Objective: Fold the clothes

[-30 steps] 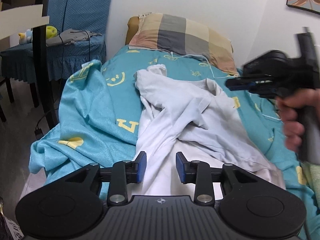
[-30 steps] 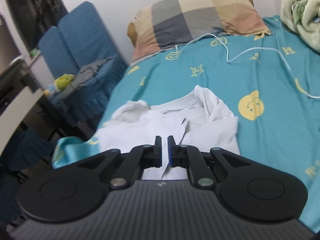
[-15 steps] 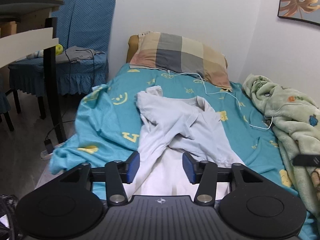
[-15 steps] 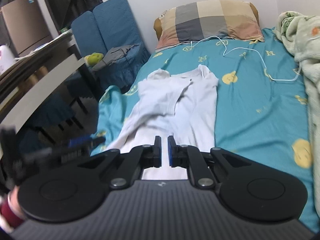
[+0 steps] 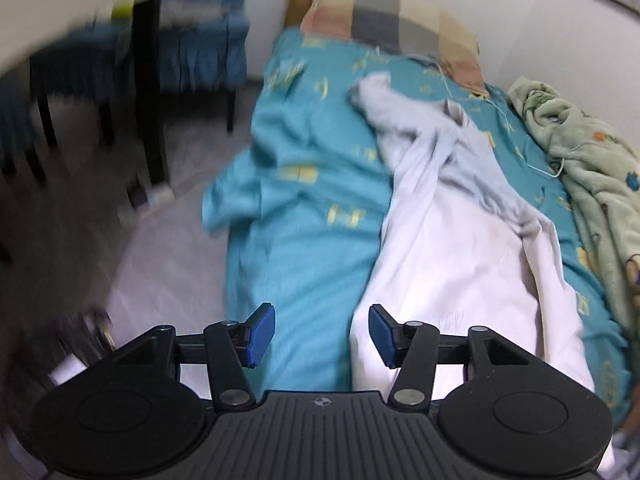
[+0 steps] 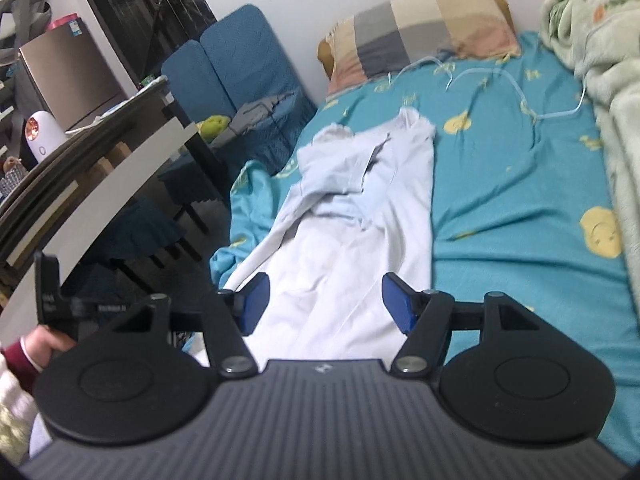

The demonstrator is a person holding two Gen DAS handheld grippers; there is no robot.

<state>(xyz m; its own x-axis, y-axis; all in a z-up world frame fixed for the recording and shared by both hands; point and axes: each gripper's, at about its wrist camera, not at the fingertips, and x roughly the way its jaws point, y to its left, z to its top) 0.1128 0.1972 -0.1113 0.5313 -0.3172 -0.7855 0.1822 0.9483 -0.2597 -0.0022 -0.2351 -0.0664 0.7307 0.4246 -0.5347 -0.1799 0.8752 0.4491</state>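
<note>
A white shirt [image 5: 452, 248] lies lengthwise along the left half of the teal bed sheet [image 5: 312, 200], its upper part rumpled toward the pillow. My left gripper [image 5: 322, 334] is open above the near left hem, over the edge where shirt meets sheet, with nothing between its blue pads. In the right wrist view the same white shirt [image 6: 352, 232] runs toward the pillow, and my right gripper [image 6: 326, 304] hangs open over its near end, also holding nothing. A hand [image 6: 38, 344] holding the left gripper's handle shows at the left edge.
A checked pillow [image 6: 424, 36] sits at the bed head, with a white cable [image 6: 512, 88] trailing across the sheet. A green fleece blanket [image 6: 600, 64] fills the bed's right side. Left of the bed stand a table [image 6: 100, 196] and blue-covered chairs [image 6: 236, 72].
Both grippers have pulled back toward the foot of the bed. The right gripper went from shut to open, and the left opened wider and swung left.
</note>
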